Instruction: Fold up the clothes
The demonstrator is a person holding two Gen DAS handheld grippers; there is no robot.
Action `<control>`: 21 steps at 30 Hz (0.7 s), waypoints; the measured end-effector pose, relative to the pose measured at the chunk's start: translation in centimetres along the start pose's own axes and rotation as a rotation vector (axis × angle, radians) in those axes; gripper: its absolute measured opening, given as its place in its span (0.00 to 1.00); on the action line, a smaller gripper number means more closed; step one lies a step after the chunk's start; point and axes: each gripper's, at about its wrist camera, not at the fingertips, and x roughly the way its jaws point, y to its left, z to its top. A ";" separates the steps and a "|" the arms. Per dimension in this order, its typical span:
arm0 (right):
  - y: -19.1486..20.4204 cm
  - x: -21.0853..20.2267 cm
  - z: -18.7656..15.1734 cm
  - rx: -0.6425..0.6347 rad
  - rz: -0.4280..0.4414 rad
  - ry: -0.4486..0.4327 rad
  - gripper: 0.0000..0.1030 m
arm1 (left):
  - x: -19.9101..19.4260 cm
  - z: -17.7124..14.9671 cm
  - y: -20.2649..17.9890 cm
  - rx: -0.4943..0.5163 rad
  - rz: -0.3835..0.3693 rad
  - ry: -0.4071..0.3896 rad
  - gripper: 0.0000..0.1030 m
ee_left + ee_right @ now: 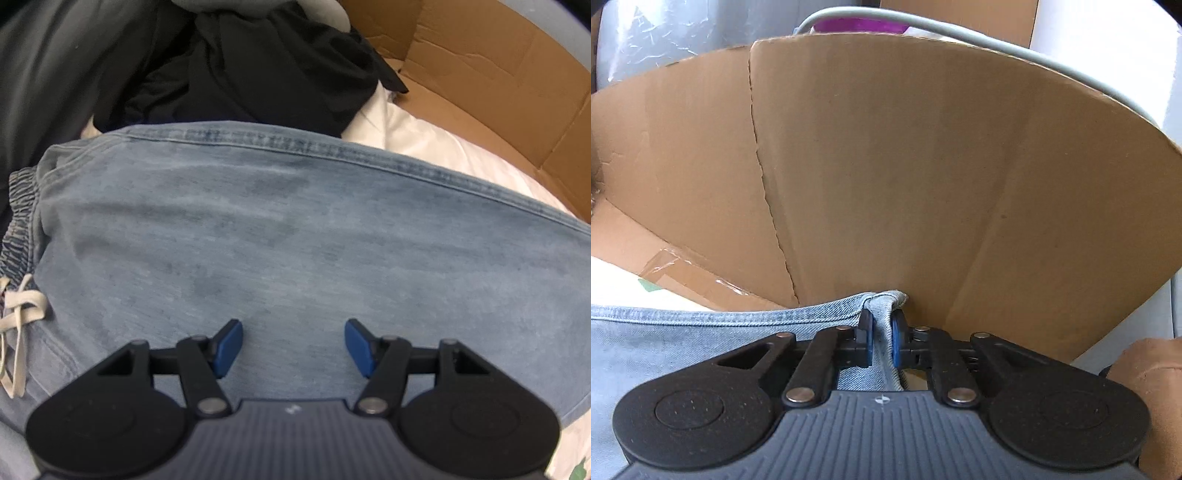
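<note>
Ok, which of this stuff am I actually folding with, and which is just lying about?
Job:
denim garment
right gripper, shut on its hem
left gripper, open above it

Lying about:
cardboard box
black clothes
white sheet

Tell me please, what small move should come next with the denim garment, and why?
Probably the left claw should close on the denim garment beneath it. The right claw already pinches a hem corner, while the left one hangs open over flat cloth; a fold likely needs both ends held.
</note>
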 end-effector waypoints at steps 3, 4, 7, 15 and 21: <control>0.2 1.9 0.0 0.021 -0.003 0.069 0.10 | 0.6 0.1 0.1 0.017 0.013 -0.012 0.62; 0.1 2.5 0.0 0.035 -0.003 0.094 0.14 | 0.7 0.3 0.1 0.028 0.021 -0.023 0.62; -0.1 2.1 0.5 0.073 -0.024 0.083 0.29 | 1.3 1.4 0.1 0.039 0.037 -0.051 0.62; 1.3 -1.4 -0.2 0.059 -0.002 0.049 0.33 | 1.5 4.9 -0.1 0.026 0.058 -0.148 0.62; 4.6 -3.4 -1.9 0.042 0.084 0.057 0.34 | 3.2 6.4 -1.2 0.094 0.087 -0.162 0.48</control>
